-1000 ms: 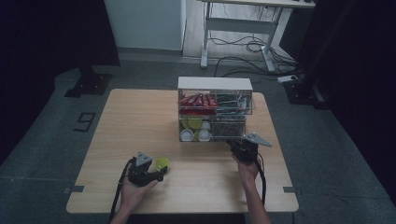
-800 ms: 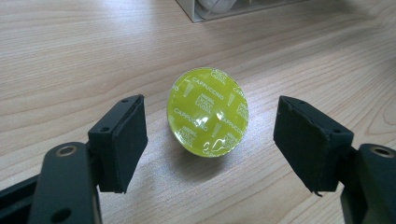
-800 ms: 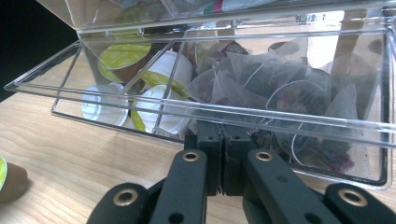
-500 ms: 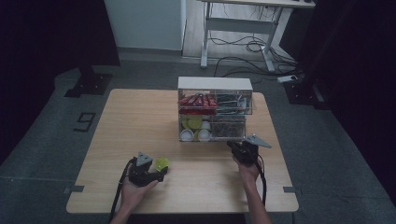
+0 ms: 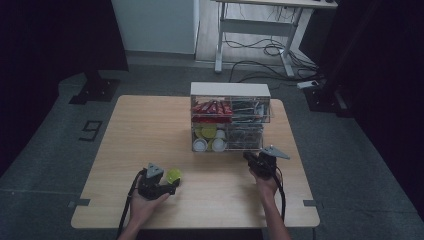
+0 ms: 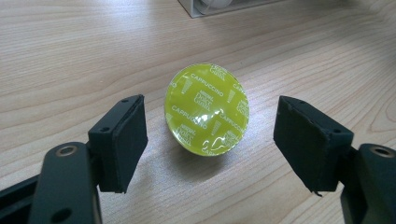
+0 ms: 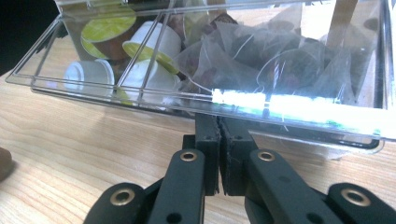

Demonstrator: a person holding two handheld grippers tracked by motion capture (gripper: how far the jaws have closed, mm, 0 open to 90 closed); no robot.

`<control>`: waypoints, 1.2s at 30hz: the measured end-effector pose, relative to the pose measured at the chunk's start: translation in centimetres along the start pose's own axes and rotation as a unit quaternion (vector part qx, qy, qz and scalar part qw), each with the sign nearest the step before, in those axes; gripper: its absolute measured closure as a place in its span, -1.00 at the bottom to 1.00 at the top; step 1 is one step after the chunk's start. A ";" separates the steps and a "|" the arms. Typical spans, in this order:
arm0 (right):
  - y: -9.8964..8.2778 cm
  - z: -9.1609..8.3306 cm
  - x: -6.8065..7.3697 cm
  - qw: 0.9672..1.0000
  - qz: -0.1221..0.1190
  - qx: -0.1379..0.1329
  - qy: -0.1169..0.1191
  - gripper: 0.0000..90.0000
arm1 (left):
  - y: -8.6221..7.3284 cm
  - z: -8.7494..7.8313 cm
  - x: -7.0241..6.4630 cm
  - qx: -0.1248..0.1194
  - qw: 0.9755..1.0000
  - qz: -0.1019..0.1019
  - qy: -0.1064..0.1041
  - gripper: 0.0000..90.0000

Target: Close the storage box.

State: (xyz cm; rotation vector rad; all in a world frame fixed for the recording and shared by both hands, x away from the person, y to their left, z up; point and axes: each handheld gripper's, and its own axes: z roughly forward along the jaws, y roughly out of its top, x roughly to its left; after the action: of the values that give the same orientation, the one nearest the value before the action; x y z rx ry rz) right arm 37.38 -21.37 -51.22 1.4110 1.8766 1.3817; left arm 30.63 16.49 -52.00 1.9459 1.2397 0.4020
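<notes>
A yellow-green capsule [image 6: 207, 108] marked "Cappuccino" lies on the wooden table [image 5: 150, 130], foil lid turned toward the left gripper view camera. My left gripper [image 6: 212, 111] is open around it, both pads standing clear of its sides. From above, the capsule [image 5: 173, 174] sits at the front left, just ahead of the left gripper [image 5: 171, 183]. My right gripper [image 7: 218, 122] is shut, its tips right under the front lip of the clear lower drawer [image 7: 140, 100]. Whether they pinch that lip I cannot tell. In the high view, the right gripper [image 5: 248, 156] is at the organizer's bottom right corner.
The clear organizer [image 5: 230, 90] with a white top stands at the table's middle back. It holds red sachets [image 5: 210, 107], capsules [image 7: 91, 72] and mesh tea bags [image 7: 280, 60]. Bare table lies left of the organizer. A desk frame and cables are on the floor beyond.
</notes>
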 end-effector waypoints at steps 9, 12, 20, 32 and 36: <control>-0.2 0.1 0.0 1.000 -0.001 0.006 -0.001 0.92 | 0.0 -0.1 0.0 -0.001 1.000 0.000 -0.001 -0.42; -0.3 0.1 0.0 1.000 -0.001 0.010 0.000 0.90 | 0.0 -0.1 0.0 0.000 1.000 0.000 -0.001 -0.42; -0.7 -0.2 -0.1 1.000 0.004 0.017 -0.002 0.87 | 0.0 -0.1 0.2 -0.001 1.000 -0.002 0.001 -0.42; -0.2 -1.3 0.2 1.000 0.006 -0.003 -0.006 0.86 | 0.1 -0.1 0.2 0.000 1.000 -0.001 0.000 -0.42; -0.1 -1.5 0.5 1.000 0.002 -0.009 0.001 0.83 | 0.1 -0.1 0.2 0.000 1.000 -0.001 -0.001 -0.42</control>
State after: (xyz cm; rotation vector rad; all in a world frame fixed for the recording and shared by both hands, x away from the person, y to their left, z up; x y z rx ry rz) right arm 35.98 -21.57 -50.55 1.4061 1.8591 1.3983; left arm 30.70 16.66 -51.90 1.9445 1.2399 0.4001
